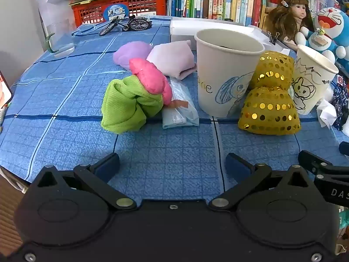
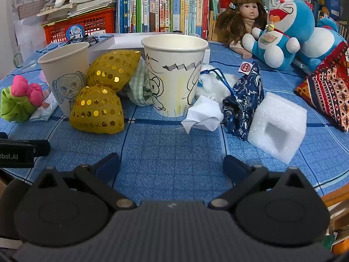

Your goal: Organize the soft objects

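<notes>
My left gripper [image 1: 172,166] is open and empty, low over the blue tablecloth [image 1: 65,113], short of a green cloth bundle [image 1: 128,107] with a pink bundle [image 1: 150,78] on top. Behind lie a purple bundle [image 1: 130,53] and a pale pink bundle [image 1: 172,60]. Two gold sequin bags [image 1: 269,113] sit between two paper cups [image 1: 224,74] [image 1: 309,80]. My right gripper [image 2: 172,166] is open and empty in front of the drawn-on cup [image 2: 174,74], a crumpled white paper [image 2: 202,115], a dark blue pouch [image 2: 244,100] and a white foam block [image 2: 277,126].
A tissue packet [image 1: 181,107] lies beside the green bundle. A doll [image 2: 242,19] and a Doraemon plush [image 2: 283,35] sit at the back right before a row of books [image 2: 165,6]. A red crate [image 1: 122,6], a toy bicycle [image 1: 126,25] and a patterned cushion [image 2: 327,87] are around.
</notes>
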### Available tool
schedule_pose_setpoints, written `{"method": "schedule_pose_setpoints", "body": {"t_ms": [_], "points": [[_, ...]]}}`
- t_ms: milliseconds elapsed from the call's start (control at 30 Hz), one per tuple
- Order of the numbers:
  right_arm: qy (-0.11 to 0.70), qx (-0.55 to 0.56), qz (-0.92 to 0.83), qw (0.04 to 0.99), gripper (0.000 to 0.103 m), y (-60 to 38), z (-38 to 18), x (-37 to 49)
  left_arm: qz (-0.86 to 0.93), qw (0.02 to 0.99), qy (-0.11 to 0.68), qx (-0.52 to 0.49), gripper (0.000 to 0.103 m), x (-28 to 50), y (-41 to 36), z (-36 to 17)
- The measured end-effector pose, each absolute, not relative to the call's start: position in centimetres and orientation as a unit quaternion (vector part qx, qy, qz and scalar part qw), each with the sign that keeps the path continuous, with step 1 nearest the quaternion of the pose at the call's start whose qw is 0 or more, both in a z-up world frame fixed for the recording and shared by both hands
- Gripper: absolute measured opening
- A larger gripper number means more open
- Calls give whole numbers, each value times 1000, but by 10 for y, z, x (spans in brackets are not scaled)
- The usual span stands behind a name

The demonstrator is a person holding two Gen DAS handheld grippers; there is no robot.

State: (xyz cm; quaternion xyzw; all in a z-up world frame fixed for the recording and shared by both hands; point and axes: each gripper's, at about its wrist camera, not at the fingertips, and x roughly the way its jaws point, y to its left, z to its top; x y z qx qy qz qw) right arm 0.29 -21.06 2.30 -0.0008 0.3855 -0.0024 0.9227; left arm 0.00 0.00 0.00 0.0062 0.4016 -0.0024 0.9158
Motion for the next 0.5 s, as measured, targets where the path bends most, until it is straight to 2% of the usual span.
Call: {"method": "schedule_pose_setpoints", "body": {"t_ms": [500], "points": [[387,-1,-2,922,103,-210,23,3,-9,913,408,9,103,2,8,0]]}}
